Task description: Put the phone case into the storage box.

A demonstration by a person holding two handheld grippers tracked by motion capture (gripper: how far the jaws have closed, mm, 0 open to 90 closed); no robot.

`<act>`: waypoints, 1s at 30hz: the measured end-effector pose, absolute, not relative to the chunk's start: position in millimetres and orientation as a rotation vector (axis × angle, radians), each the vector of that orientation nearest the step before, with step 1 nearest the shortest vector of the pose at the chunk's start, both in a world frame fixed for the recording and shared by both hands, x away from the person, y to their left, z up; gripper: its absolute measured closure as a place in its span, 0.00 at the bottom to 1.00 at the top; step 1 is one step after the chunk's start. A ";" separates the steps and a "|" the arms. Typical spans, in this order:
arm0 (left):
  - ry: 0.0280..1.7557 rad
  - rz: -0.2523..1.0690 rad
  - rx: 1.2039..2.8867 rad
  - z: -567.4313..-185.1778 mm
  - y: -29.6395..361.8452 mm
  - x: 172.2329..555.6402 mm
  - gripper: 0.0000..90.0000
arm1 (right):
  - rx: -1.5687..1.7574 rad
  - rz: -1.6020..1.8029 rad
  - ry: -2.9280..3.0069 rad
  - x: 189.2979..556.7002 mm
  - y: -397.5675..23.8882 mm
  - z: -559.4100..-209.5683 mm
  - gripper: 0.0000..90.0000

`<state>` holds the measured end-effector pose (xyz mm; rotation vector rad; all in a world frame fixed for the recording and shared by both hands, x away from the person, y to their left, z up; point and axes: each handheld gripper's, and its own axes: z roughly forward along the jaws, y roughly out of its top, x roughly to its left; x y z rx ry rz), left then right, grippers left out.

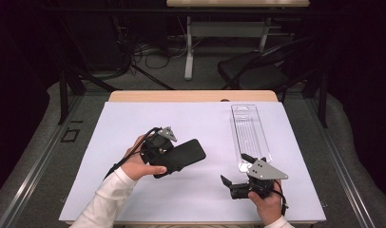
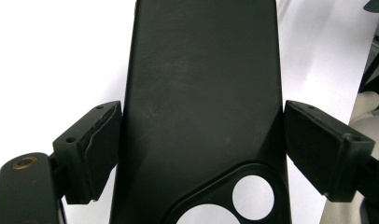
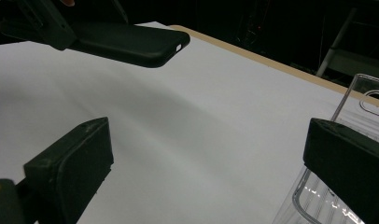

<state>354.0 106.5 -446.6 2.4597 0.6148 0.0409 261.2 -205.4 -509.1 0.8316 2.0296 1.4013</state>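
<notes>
Left gripper point(image 1: 174, 154) holds a black phone case point(image 1: 184, 156) across its width, near the camera-cutout end; in the left gripper view the left pad point(image 2: 101, 149) presses the case edge point(image 2: 201, 93), while the right pad looks just at the edge, contact uncertain. In the right gripper view the case hangs clear above the white table cover point(image 1: 134, 123), so pickup looks done. Right of it, a clear plastic package tray point(image 1: 250, 135) lies flat on the cover, open side up, nothing visible in it. Right gripper point(image 1: 234, 178) sits at the tray's near end, jaws spread wide, holding nothing. Judgement: 1 step done (case lifted); carrying it to the tray and seating it appears left.
</notes>
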 end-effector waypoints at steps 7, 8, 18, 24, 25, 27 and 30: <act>0.613 0.033 2.461 -446.6 105.4 352.7 0.16 | 0.828 1.385 2.049 262.5 -201.2 -505.0 0.01; 0.612 0.033 2.461 -446.3 105.2 352.5 0.16 | 0.827 1.380 2.054 262.8 -199.8 -504.1 0.01; 0.603 0.026 2.456 -444.0 106.0 350.9 0.16 | 0.829 1.293 2.169 273.3 -186.4 -493.0 0.00; 0.604 0.026 2.451 -442.9 106.5 350.5 0.16 | 0.751 1.241 2.217 274.5 -177.4 -486.0 0.00; 0.606 0.026 2.452 -443.0 106.6 350.5 0.16 | 0.734 1.236 2.234 275.0 -175.4 -484.3 0.00; 0.611 0.026 2.449 -443.2 106.6 350.6 0.16 | 0.710 1.211 2.246 275.4 -172.7 -482.2 0.00; 0.611 0.020 2.449 -443.3 107.0 351.0 0.16 | 0.651 1.149 2.237 275.1 -168.5 -479.6 0.04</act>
